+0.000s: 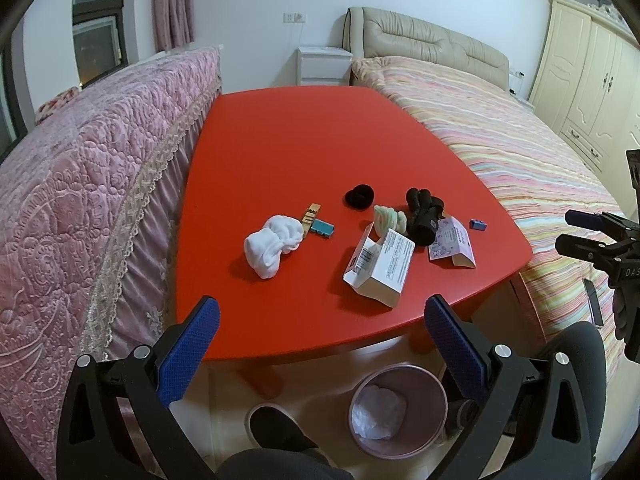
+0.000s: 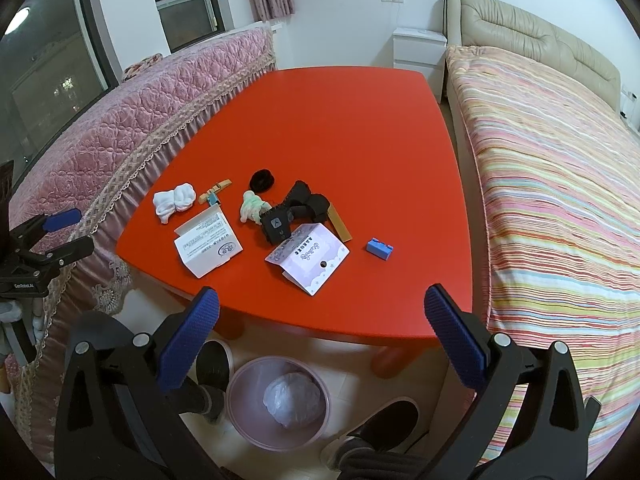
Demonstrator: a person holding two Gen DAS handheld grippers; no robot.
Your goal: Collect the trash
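Left wrist view: white box (image 1: 378, 266) lies on red bench (image 1: 304, 136), centre frame, above and between the left tool's (image 1: 320, 332) blue pads, apart from them. Long axis runs lower left to upper right; open flap faces left. Pink card (image 1: 454, 242) just right of it, folded like a tent. Bin (image 1: 398, 410) on floor at lower centre, under the bench edge.

Right wrist view: card (image 2: 308, 258) centre, box (image 2: 208, 244) to its left. Right tool (image 2: 322, 330) gapes wide, holding nothing. Left tool likewise wide, empty.
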